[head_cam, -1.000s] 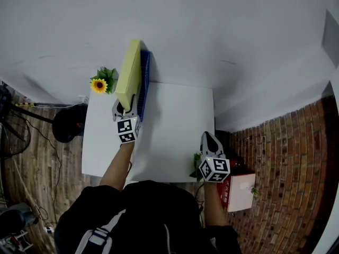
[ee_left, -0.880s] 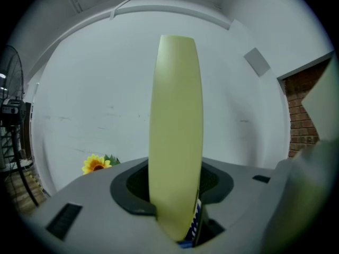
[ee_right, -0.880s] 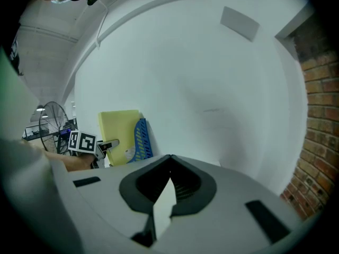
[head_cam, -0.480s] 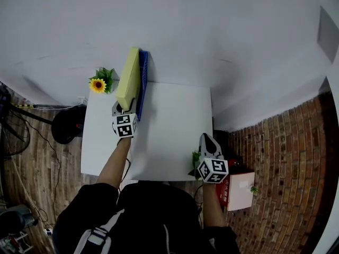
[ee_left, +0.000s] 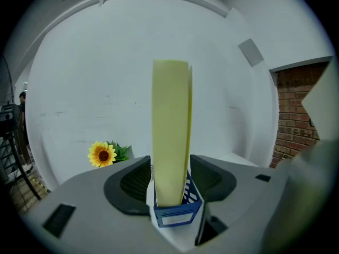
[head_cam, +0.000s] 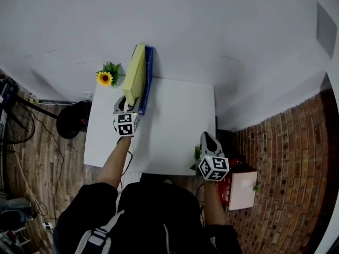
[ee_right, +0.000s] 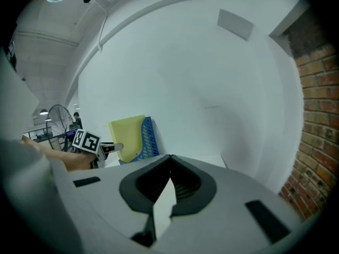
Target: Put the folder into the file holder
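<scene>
The yellow folder [ee_left: 170,136] stands in the blue file holder [ee_left: 177,217] between the left tongs [head_cam: 127,105], just opening in release, where a skewed withdrawal could drag it out; the right tongs [head_cam: 208,138] stay out of it, clenched empty.

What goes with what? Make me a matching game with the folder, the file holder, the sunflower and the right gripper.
Things:
1 folder
2 file holder
3 sunflower
4 right gripper

Clues:
A blue
B fingers together
C pale yellow, standing in the file holder
D green leaves, left of the file holder

Pairs: 1-C, 2-A, 3-D, 4-B
</scene>
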{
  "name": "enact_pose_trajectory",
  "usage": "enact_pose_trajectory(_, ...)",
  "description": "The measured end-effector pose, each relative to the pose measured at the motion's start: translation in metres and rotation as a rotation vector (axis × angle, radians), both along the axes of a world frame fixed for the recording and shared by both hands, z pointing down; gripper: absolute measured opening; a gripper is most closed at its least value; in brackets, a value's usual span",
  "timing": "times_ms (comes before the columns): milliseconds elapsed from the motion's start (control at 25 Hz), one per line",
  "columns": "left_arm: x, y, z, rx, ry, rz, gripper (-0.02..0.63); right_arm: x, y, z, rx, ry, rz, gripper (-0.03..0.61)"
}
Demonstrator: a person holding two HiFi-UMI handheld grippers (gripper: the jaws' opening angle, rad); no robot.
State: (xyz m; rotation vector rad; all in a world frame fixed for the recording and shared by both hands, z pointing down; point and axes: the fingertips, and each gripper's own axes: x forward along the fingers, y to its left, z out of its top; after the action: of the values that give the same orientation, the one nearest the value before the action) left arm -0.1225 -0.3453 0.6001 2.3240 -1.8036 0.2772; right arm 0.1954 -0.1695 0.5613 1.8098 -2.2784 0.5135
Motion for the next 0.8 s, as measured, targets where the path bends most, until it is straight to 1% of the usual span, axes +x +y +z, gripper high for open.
enact_pose_trajectory(240, -0.003, 0.055, -0.006, 0.005, -0.079, 0.044, 0.249, -0.026, 0.008, -0.003, 0.017, -0.008, -0.097, 0.008)
enact_pose_trajectory(280, -0.005, 0.065, -0.007, 0.003, -0.083, 0.048, 0.235, -0.032, 0.009, -0.005, 0.022, -0.011, -0.116, 0.008)
enact_pose_trajectory(320, -0.008, 0.075, -0.01, 0.005, -0.085, 0.051, 0.198, -0.036, 0.01, -0.006, 0.029, -0.012, -0.134, 0.008)
enact_pose_trajectory(400, -0.013, 0.094, -0.016, 0.013, -0.081, 0.053, 0.123, -0.046, 0.012, -0.01, 0.043, -0.012, -0.17, 0.008)
enact_pose_trajectory(480, -0.018, 0.114, -0.025, 0.025, -0.062, 0.054, 0.064, -0.055, 0.015, -0.015, 0.059, -0.012, -0.207, 0.008)
enact_pose_trajectory(560, -0.021, 0.134, -0.036, 0.042, -0.041, 0.057, 0.04, -0.063, 0.018, -0.02, 0.076, -0.022, -0.24, 0.008)
enact_pose_trajectory(680, -0.023, 0.162, -0.055, 0.068, -0.031, 0.051, 0.034, -0.069, 0.022, -0.027, 0.1, -0.036, -0.273, 0.006)
enact_pose_trajectory(800, -0.024, 0.187, -0.07, 0.084, -0.02, 0.042, 0.032, -0.073, 0.028, -0.034, 0.124, -0.024, -0.299, 0.005)
